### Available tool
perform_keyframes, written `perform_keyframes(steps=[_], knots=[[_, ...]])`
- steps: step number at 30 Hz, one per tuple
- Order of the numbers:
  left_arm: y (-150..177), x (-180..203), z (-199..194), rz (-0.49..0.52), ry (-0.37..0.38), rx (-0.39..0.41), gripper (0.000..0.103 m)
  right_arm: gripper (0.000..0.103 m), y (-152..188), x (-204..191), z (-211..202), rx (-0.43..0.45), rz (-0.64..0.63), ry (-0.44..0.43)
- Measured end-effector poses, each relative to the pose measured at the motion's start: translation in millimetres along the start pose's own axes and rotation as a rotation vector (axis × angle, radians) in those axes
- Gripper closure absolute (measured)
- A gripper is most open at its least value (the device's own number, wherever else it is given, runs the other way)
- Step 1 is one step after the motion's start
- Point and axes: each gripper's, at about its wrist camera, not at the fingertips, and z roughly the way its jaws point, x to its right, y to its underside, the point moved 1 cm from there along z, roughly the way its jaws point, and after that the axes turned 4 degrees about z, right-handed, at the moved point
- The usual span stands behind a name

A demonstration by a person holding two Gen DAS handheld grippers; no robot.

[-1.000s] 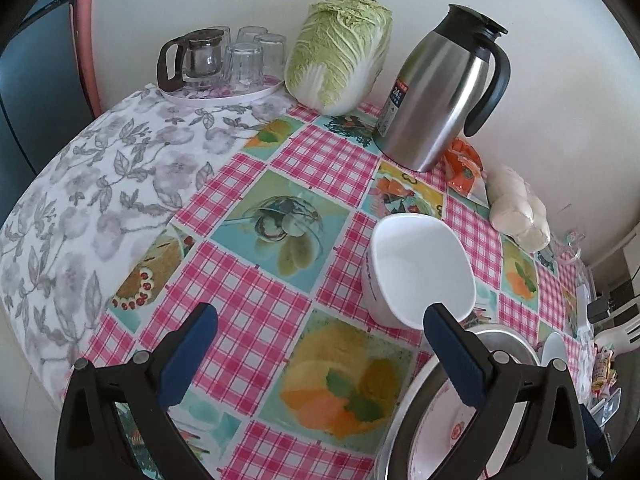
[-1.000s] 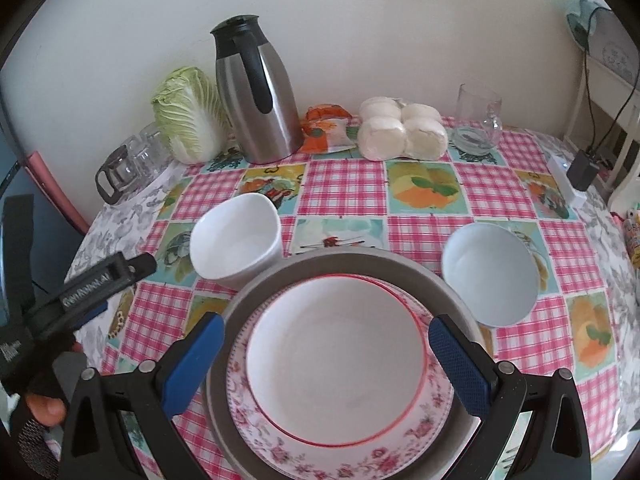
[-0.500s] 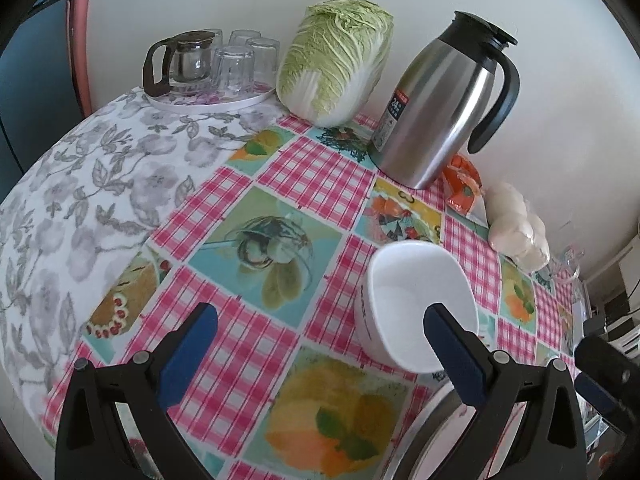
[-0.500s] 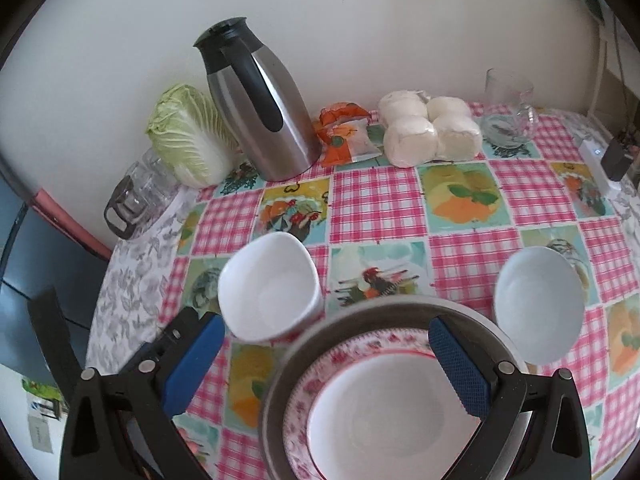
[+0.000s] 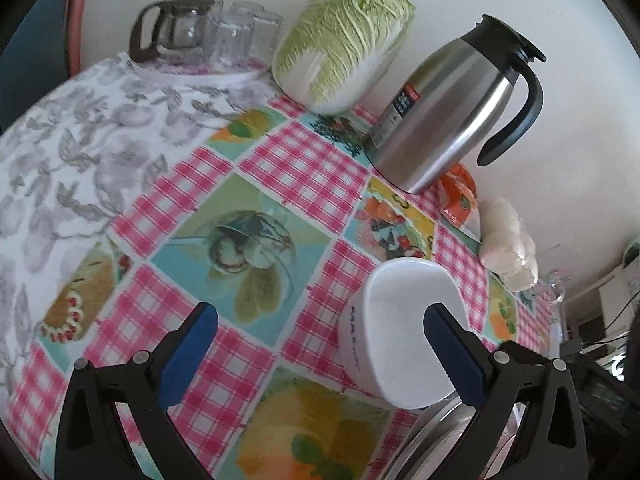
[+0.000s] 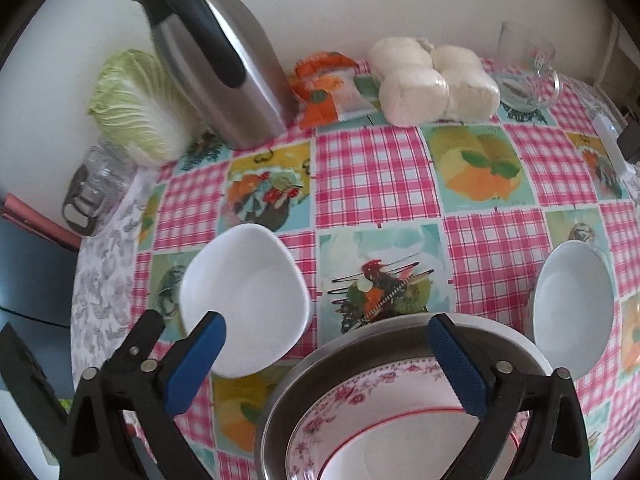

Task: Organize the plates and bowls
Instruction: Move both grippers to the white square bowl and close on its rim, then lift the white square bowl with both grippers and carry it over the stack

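A white squarish bowl (image 5: 400, 320) (image 6: 244, 292) stands on the checked tablecloth. My left gripper (image 5: 318, 312) is open, with its right finger in front of this bowl's mouth and nothing pressed. To the bowl's right a metal basin (image 6: 352, 340) (image 5: 436, 432) holds a floral plate (image 6: 360, 396), and a red-rimmed white bowl (image 6: 400, 452) sits in the plate. A round white bowl (image 6: 572, 304) stands farther right. My right gripper (image 6: 327, 322) hovers between the squarish bowl and the basin. Its jaws are closing with only tablecloth and basin rim between them.
At the back stand a steel thermos jug (image 6: 216, 68), a cabbage (image 5: 344, 40), a tray of glasses with a glass pot (image 5: 192, 36), an orange packet (image 6: 324, 84), bagged white buns (image 6: 432, 80) and a glass mug (image 6: 528, 68). A white power strip (image 6: 612, 144) lies at the right edge.
Both grippers have come lower and nearer the squarish bowl. The left's right finger now overlaps it. The plate stack has slid from between the right fingers to the lower right of that view.
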Motion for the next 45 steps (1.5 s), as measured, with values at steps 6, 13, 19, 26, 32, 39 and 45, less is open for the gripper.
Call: perform_keyframes(steps=[6,13,19,26,32,39,45], knots=[[2,8,16,0.054,-0.028,-0.019,0.001,0.024,-8,2,19,-0.035,0.018,0.037],[4,8,33,0.058,-0.030,-0.051,0.001,0.033,-14,0,31,-0.061,0.019,0.075],[6,11,41,0.062,-0.012,-0.074,0.002,0.041,-17,-5,40,-0.068,-0.003,0.084],[9,10,54,0.063,-0.004,-0.119,0.024,0.052,-15,-12,49,-0.091,-0.027,0.089],[12,7,63,0.040,0.034,-0.166,0.054,0.066,-10,-16,58,-0.119,-0.038,0.094],[15,6,65,0.029,0.061,-0.171,0.066,0.074,-7,-19,62,-0.137,-0.047,0.099],[15,9,65,0.026,0.113,-0.170,0.080,0.086,-4,-25,64,-0.144,-0.069,0.099]])
